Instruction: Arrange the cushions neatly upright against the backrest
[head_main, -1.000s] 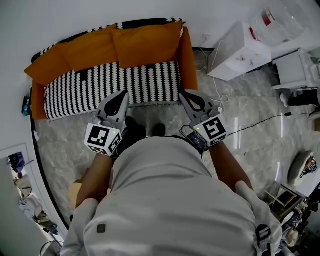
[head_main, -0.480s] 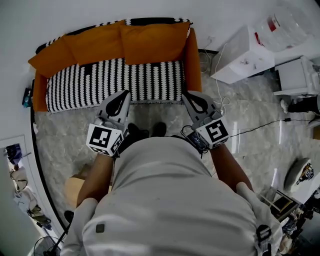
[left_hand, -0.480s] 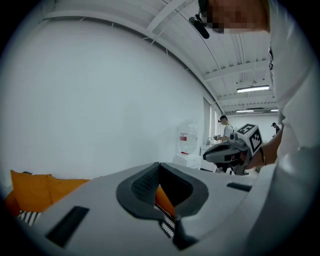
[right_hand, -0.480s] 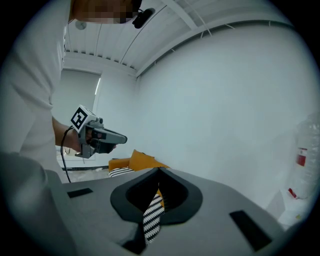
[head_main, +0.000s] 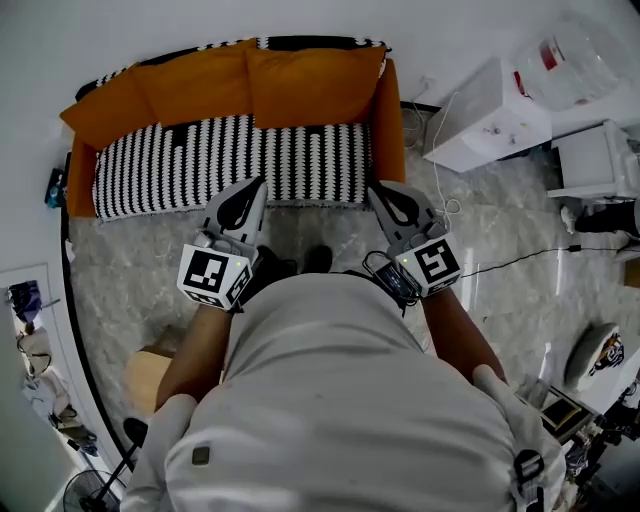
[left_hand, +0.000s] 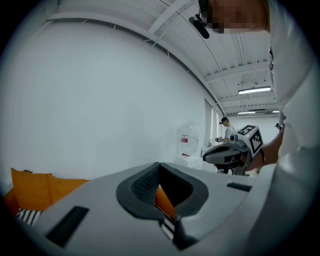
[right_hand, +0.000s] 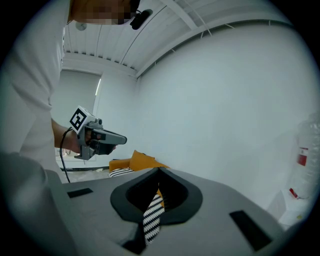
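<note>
Orange cushions (head_main: 300, 85) line the striped sofa (head_main: 200, 165) on a marble floor (head_main: 500, 230); the left hand-held gripper (head_main: 254, 187) and right hand-held gripper (head_main: 381, 190) hover closed, empty.

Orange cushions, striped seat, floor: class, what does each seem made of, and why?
Orange cushions: probably matte fabric, softly creased. Striped seat: likely woven or printed textile, no shine. Floor: apparently polished stone or marble-look tile; grey veining, faint sheen.

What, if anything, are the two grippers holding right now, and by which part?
Nothing is held. The left gripper and the right gripper are both shut and empty, in front of the sofa, apart from the orange cushions.
</note>
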